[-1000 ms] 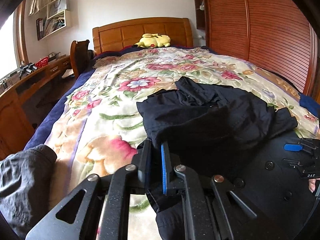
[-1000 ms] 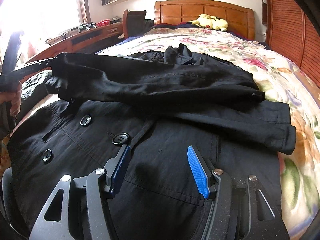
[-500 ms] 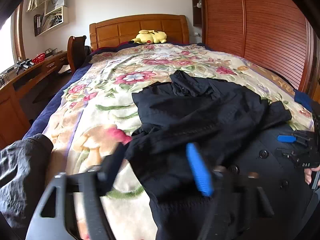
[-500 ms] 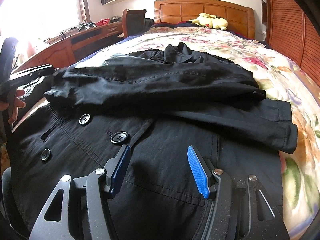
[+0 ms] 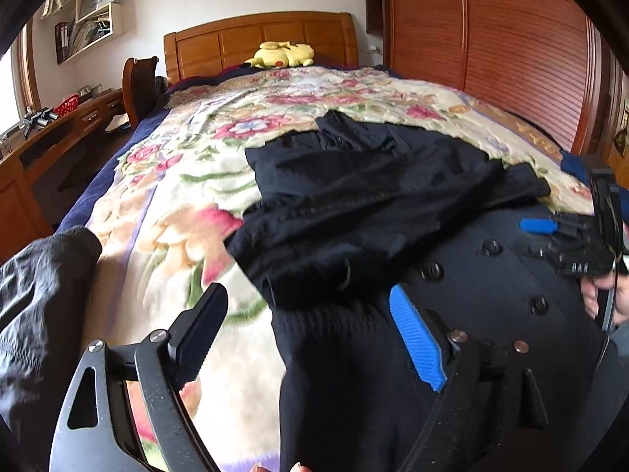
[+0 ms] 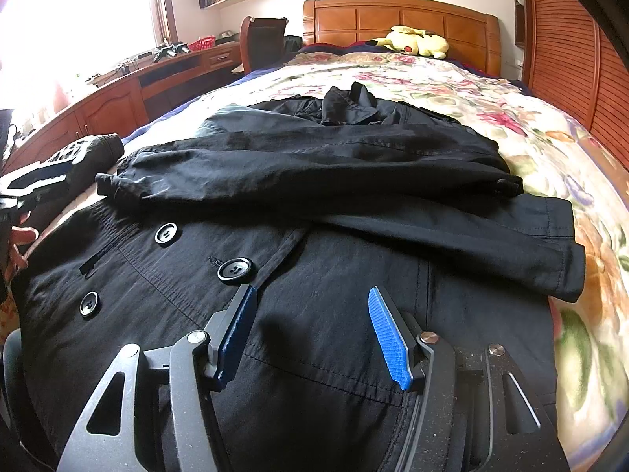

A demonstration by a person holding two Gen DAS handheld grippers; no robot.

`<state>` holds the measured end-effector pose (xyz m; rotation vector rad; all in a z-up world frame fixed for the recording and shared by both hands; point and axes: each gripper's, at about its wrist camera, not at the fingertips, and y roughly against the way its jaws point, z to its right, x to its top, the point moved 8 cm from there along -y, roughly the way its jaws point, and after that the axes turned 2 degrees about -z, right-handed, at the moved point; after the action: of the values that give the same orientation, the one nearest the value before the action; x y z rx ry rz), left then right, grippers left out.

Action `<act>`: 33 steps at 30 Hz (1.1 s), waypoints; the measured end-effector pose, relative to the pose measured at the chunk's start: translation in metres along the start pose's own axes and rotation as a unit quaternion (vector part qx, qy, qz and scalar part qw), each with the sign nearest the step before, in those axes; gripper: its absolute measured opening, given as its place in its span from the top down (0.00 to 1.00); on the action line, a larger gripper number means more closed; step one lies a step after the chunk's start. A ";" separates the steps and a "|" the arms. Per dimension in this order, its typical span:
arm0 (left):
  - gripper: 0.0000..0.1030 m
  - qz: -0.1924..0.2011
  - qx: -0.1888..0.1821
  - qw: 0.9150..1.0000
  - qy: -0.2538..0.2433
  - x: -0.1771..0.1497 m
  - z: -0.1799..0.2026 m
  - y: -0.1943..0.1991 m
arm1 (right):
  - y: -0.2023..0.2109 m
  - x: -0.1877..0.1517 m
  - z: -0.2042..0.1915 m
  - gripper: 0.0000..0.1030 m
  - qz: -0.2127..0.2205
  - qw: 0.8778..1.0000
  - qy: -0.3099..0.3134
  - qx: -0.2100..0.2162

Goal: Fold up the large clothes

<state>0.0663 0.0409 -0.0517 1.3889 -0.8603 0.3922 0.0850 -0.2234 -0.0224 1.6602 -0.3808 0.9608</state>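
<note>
The black coat (image 6: 314,275) is spread on the bed (image 6: 511,118), one sleeve (image 6: 314,173) folded across. The left claw (image 5: 310,338), just opened, and the right claw (image 6: 310,338) are released above it.

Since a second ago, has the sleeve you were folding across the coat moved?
Yes. The sleeve cuff, earlier raised at the frame's left edge, now lies on the coat, nearer its buttons; the left claw opened, releasing it.

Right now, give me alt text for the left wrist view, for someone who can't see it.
Open left tool with nothing between its fingers, over the near edge of a black coat with both sleeves folded across, on a floral bedspread. The right tool sits at far right.
</note>
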 end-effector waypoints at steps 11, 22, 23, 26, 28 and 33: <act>0.17 -0.068 0.016 0.998 -0.003 -0.051 -0.003 -0.006 | -0.004 -0.002 0.000 0.41 -0.005 1.000 0.003 -0.005; 0.17 -0.121 -0.019 0.992 -0.011 -0.077 0.016 -0.030 | -0.004 -0.001 0.000 0.41 -0.005 1.000 0.004 -0.005; 0.17 -0.122 -0.021 0.992 -0.009 -0.077 0.017 -0.031 | -0.004 -0.001 0.000 0.41 -0.005 1.000 0.004 -0.005; 0.17 -0.119 -0.018 0.993 -0.005 -0.078 0.018 -0.030 | -0.004 -0.001 0.000 0.41 -0.005 1.000 0.004 -0.005; 0.17 -0.116 -0.017 0.993 -0.003 -0.077 0.017 -0.030 | -0.004 -0.001 0.000 0.41 -0.007 1.000 0.006 -0.007; 0.17 -0.109 -0.007 0.994 0.001 -0.080 0.013 -0.022 | 0.008 -0.001 0.000 0.41 -0.005 1.000 0.007 -0.016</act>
<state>0.0260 0.0438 -0.1257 1.4514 -0.6992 0.2188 0.0785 -0.2259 -0.0179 1.6240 -0.3764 0.9538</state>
